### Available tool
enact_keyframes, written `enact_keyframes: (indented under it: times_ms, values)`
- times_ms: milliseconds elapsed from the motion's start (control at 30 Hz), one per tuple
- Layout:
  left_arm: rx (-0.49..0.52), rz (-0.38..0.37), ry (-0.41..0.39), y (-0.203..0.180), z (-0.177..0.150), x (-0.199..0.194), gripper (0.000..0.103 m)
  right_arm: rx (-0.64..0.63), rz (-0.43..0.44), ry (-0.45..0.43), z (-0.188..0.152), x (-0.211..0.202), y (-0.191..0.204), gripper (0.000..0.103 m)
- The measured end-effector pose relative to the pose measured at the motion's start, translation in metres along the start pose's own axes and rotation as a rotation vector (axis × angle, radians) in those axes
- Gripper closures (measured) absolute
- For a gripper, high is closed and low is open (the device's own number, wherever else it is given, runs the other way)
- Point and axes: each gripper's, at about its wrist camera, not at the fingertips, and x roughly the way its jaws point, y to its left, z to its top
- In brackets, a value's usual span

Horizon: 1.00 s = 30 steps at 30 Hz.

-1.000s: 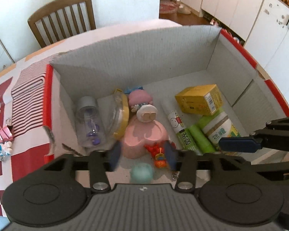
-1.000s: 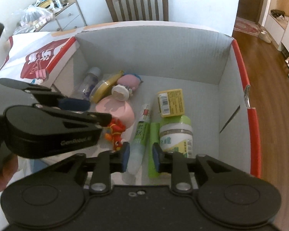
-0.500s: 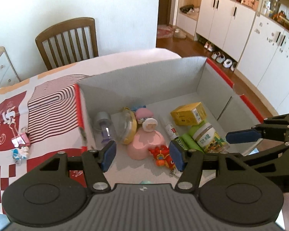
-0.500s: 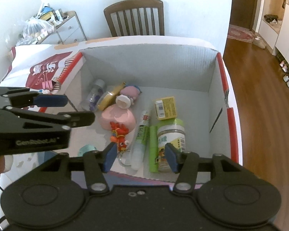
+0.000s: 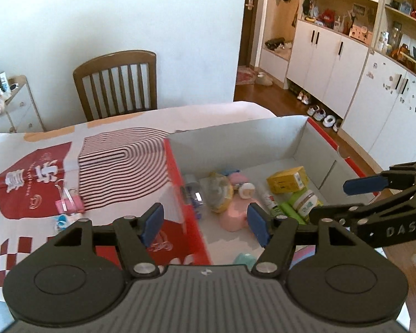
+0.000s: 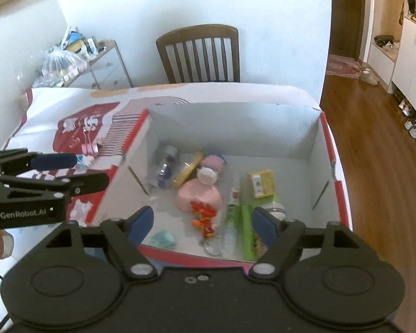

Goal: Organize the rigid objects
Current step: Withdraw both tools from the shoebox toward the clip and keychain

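One cardboard box [image 6: 316, 149], grey inside with a red rim, is seen at the centre of the right wrist view, set on a table covered by a red-and-white printed cloth [image 5: 119, 152]. Inside the box about ten rigid objects are counted: one clear bottle with a silver cap [image 6: 165, 169] at the left, one yellow-edged round piece [image 6: 187, 170] beside it, one pink-headed figure [image 6: 212, 163], one pink rounded holder [image 6: 199, 197], one red and orange toy on a keyring [image 6: 202, 216], one small teal piece [image 6: 162, 238] near the lower rim, one white tube with green print [image 6: 231, 216], one green stick [image 6: 246, 230], one jar with a pale lid [image 6: 273, 208] and one yellow carton with a barcode [image 6: 260, 183] (its print is too small to be read).

Outside the box, at the left of the left wrist view, one pink binder clip [image 5: 69, 202] and one small blue and white item [image 5: 62, 219] are seen on the cloth. One wooden slat-backed chair [image 6: 199, 52] stands at the top of the frame.

The left gripper [image 5: 205, 223] is being opened, with nothing between its blue pads; "GenRobot.AI" is read on its side in the right wrist view. The right gripper [image 6: 203, 223] is likewise being opened above the box's near rim, nothing grasped; "DAS" is read on its side at the right of the left wrist view.
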Motion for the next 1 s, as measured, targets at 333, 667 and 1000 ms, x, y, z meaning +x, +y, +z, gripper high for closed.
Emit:
enact_keyframes:
  times_ms: [333,667,1000]
  values:
    - [-0.025,0.003,-0.022,0.059,-0.017,-0.021,0.025,-0.001,0.013,-0.066,0.006,0.0,0.056,0.006]
    - [-0.096,0.059,-0.03,0.138,-0.045,-0.025,0.02,-0.06,0.047,-0.09,0.014,0.026,0.129,0.0]
    - [-0.127,0.125,-0.044,0.192,-0.06,0.002,0.02,-0.073,0.034,-0.07,0.047,0.076,0.179,0.0]
